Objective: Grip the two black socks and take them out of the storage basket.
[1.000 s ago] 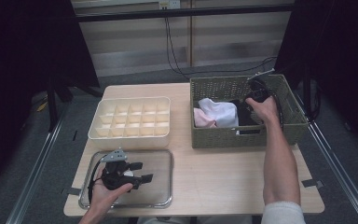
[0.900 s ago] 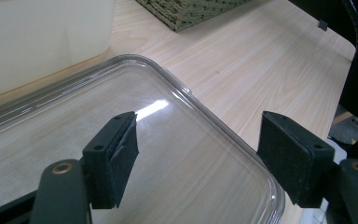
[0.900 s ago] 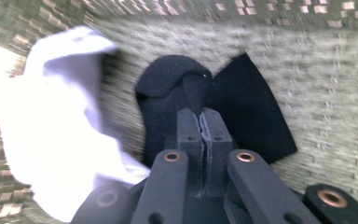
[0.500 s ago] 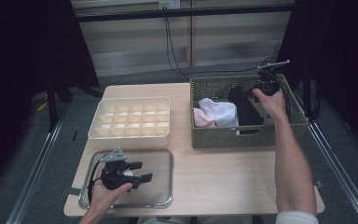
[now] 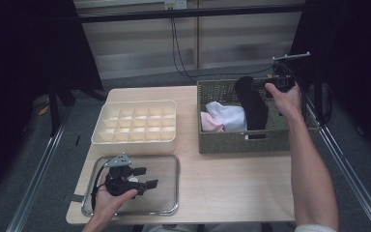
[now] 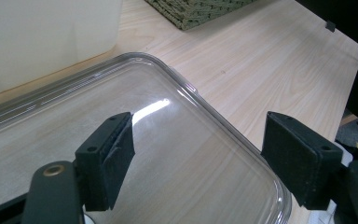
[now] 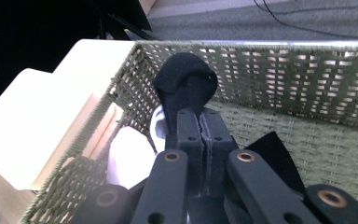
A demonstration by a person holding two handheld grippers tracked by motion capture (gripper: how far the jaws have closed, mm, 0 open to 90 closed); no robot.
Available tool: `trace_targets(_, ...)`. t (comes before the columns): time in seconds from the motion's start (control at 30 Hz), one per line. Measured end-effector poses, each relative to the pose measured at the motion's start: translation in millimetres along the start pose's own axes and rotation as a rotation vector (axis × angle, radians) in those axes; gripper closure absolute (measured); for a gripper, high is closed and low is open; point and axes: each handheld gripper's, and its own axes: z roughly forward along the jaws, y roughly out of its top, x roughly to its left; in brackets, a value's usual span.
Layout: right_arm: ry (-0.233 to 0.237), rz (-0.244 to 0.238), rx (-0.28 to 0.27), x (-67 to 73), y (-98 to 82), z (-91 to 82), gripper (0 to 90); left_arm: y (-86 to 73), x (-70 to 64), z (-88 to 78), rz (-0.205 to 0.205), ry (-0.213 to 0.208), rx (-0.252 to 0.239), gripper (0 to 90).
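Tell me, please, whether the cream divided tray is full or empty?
Empty: every compartment of the divided tray shows only its bare cream floor in the high view.

Black sock (image 5: 252, 102), limp, hanging above the woven basket (image 5: 232, 140)

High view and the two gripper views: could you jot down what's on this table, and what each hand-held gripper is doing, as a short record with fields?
Table: light wooden table
Right hand-held gripper: jaws shut on a black sock, raised over the basket
Left hand-held gripper: jaws open, nothing between them, over the clear tray
Basket: green woven basket, holding white cloth and pink cloth
Organizer: cream box of small compartments, all empty
Tray: clear tray at the near left
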Motion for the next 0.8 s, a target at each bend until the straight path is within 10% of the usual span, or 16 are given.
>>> trace_targets(0.8,0.165,-0.021,-0.165,38.9,10.8,-38.5,88.7,-0.9,4.3,-3.0,0.004,0.018,-0.044,28.2)
